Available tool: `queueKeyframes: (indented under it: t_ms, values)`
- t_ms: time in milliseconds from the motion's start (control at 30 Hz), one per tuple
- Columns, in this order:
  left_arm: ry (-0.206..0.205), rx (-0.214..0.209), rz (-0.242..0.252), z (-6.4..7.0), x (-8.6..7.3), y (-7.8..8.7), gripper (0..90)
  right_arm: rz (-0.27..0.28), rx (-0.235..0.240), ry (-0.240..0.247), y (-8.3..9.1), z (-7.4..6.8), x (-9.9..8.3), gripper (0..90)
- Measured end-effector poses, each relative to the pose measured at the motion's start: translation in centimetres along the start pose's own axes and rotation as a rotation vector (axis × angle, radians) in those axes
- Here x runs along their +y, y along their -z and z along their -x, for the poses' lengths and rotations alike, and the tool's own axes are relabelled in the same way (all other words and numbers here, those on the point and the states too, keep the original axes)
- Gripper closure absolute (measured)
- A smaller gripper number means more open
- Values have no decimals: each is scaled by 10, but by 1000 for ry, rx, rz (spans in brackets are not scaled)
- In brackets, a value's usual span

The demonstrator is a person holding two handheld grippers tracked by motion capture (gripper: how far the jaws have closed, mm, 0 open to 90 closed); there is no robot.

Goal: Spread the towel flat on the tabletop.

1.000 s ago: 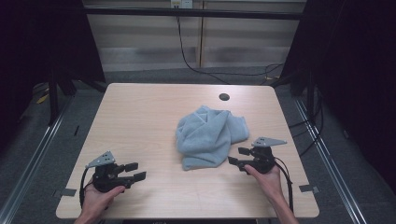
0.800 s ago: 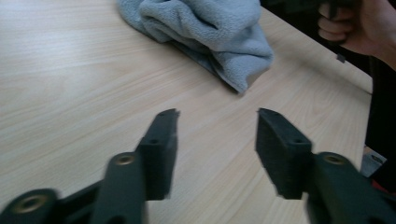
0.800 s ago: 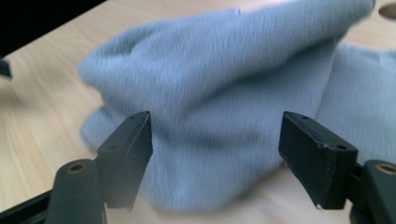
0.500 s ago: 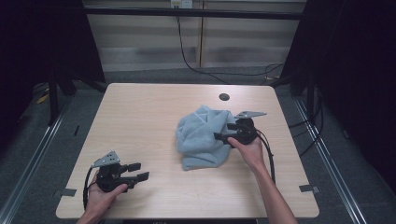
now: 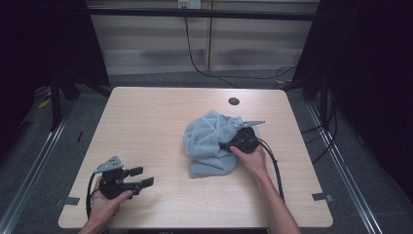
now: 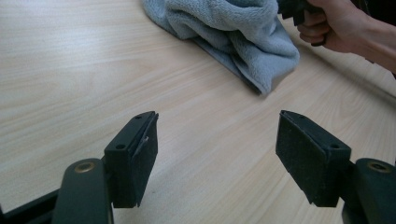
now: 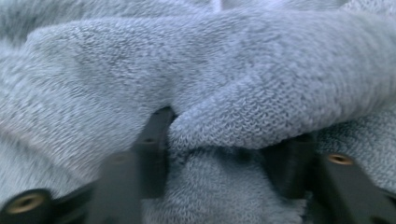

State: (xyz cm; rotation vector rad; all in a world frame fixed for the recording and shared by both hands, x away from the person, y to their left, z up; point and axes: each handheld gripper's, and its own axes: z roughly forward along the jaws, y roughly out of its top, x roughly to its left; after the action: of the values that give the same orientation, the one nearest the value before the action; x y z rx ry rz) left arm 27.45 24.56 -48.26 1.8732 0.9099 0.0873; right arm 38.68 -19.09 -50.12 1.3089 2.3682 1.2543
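My right claw sits spread around a towel fold, right of tabletop centre; left claw spread, near-left, idle. Risk: closing on a shallow fold lets the terry slip free.

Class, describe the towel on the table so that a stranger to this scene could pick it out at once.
Start at the pale wooden table, then look right of its middle, below the small dark hole. There lies the towel, a crumpled heap with the right gripper pushed into its folds. It is the one soft, light blue-grey thing there.
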Motion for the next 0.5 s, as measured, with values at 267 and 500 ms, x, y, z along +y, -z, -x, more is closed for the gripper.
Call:
queueKeyframes:
  t_ms: [267,500]
  values:
    - [22,-4,34,-1,5,2,298,-3,74,36,4,-26,-14,624]
    - [-10,-26,45,5,18,0,338,-41,148,110,13,-64,-31,636]
